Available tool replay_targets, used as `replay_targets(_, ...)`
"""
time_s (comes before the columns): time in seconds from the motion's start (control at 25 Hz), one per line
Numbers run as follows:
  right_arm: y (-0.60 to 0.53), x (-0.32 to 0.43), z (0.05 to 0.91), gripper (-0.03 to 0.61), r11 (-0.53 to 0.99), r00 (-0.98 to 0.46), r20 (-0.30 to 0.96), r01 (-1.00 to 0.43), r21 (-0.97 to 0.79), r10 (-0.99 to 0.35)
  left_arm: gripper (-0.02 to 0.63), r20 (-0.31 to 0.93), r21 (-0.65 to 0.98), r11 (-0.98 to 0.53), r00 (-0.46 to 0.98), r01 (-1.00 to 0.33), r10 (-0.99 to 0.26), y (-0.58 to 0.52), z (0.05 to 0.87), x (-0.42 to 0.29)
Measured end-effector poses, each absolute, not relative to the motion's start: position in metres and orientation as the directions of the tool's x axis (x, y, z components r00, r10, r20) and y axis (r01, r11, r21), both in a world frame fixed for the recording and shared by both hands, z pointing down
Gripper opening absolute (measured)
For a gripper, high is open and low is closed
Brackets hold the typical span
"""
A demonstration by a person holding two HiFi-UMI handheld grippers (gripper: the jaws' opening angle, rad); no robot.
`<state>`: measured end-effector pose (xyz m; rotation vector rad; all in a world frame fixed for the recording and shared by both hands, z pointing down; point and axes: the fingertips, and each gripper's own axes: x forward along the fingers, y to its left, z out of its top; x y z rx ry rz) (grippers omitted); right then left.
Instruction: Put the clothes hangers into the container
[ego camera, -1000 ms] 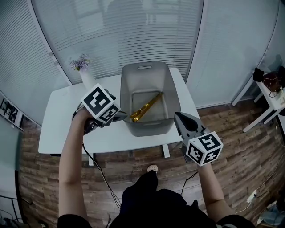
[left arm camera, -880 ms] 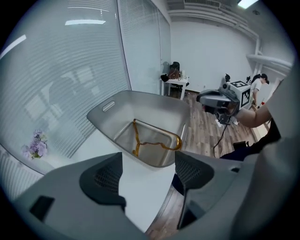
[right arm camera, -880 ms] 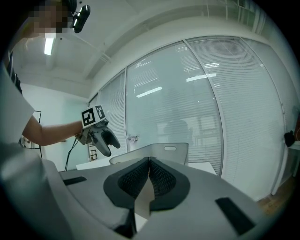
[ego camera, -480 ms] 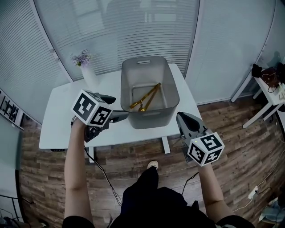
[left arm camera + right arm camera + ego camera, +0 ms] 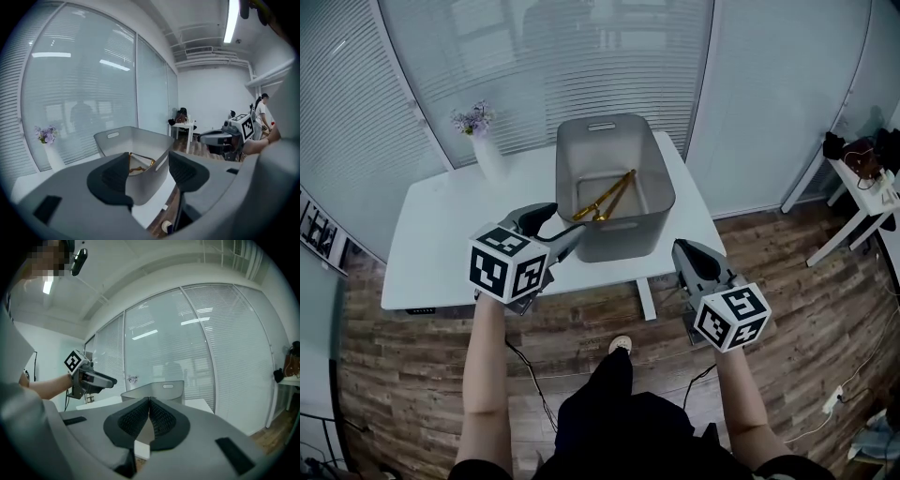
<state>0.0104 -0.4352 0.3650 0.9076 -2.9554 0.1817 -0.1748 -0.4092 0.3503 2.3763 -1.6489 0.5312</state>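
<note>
Off beyond the left gripper, to its left, on the white table: a white vase with purple flowers. Left gripper held above the table's near edge, aimed at the container, with its tips just short of the near left corner. Jaws moderately apart after closing a little just now, with nothing gripped. In the left gripper view, only the container's corner showing through the gap. Straight ahead of those jaws and slightly right: grey, open-topped, upright on the table, with a cut-out handle in the far wall. Inside, lying on the bottom: gold clothes hangers, overlapping, slanted from near left up toward the far right corner. Right of the container and nearer the person: right gripper, past the table's edge over wooden floor, jaws pressed together on nothing. Well to that gripper's right: a white side table bearing dark items.
</note>
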Motion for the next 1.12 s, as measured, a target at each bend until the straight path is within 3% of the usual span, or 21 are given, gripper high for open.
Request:
replay_targets(0.32,-0.430,0.014,0.359,0.026,0.796,-0.802,0.012,-0.594,-0.119,-0.597,0.256,0.159,-0.030,-0.224,0.217,-0.974,-0.963,-0.407,0.338,-0.165)
replay_targets(0.52,-0.425,0.021,0.358,0.026,0.787,-0.791,-0.029,-0.603,-0.132,-0.611,0.176,0.068,-0.008,-0.179,0.178,-0.984,-0.982,-0.393,0.342,-0.155)
replay_targets(0.72,-0.416,0.022,0.358,0.026,0.793,-0.795,-0.058,-0.593,-0.138,-0.604,0.092,0.013,0.030,-0.203,0.204,-0.979,-0.979,-0.380,0.349,-0.143)
replay_targets(1.12,-0.389,0.034,0.380,0.026,0.789,-0.796,-0.035,-0.592,-0.161,-0.604,0.041,0.003,0.079,-0.234,0.235,-0.969,-0.972,-0.346,0.378,-0.125)
